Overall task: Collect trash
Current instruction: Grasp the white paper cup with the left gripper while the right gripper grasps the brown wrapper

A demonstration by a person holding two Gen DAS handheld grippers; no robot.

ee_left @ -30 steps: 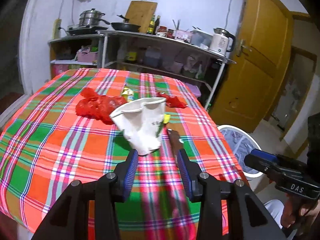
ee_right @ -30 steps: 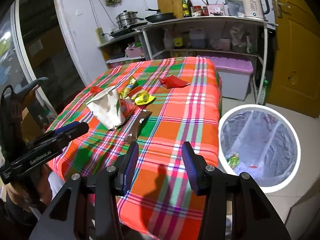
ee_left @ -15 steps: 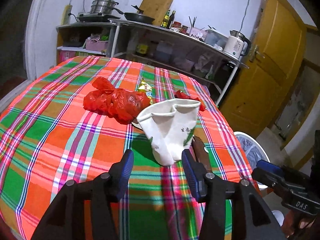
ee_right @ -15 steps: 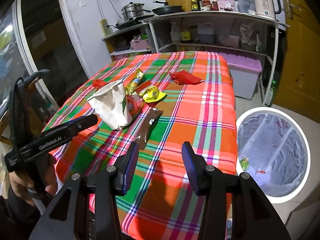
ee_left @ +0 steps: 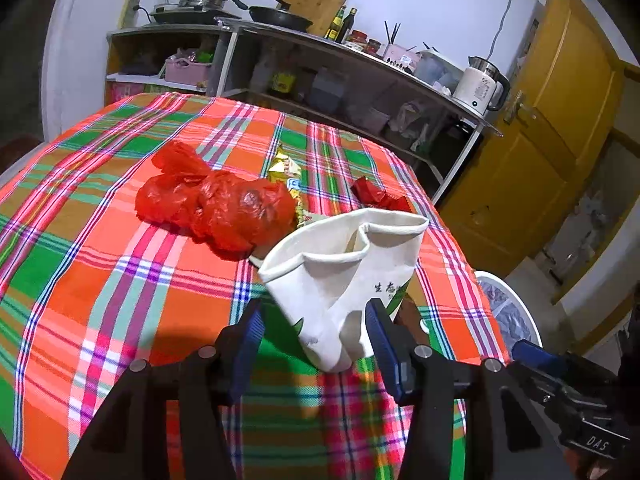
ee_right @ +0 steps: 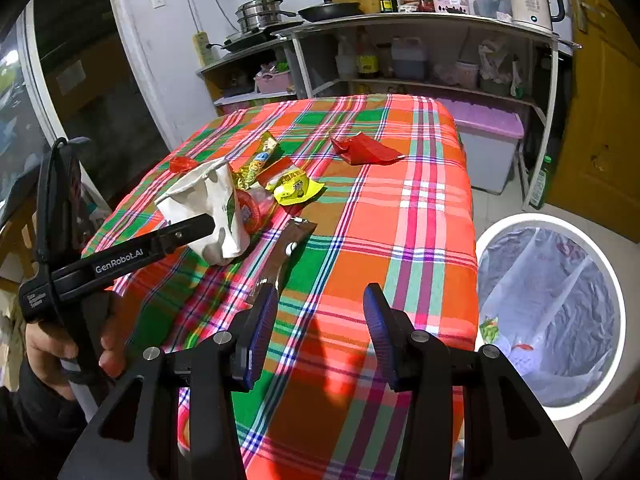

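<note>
Kitchen corner: steel shelving [ee_right: 420, 32] against the wall, yellow door [ee_left: 560, 128] at right, a desk [ee_right: 400, 240] under a plaid cloth in front. Left to right on the desk: red plastic bag [ee_left: 224, 208], crumpled white paper cup [ee_left: 344, 276], yellow wrappers [ee_right: 296, 190], brown wrapper [ee_right: 286, 248], red wrapper [ee_right: 366, 150].

The left claw [ee_left: 314, 336] stands apart, its fingers either side of the cup's lower end, not pressing it. The right claw [ee_right: 320, 332] stands apart over bare cloth, nothing between.

Only the right wrist view shows the brown wrapper clearly, the hand [ee_right: 60, 350] holding the left tool, and the lined white bin [ee_right: 552, 320] on the floor beside the desk, scraps inside. The left view shows the red bag whole.
</note>
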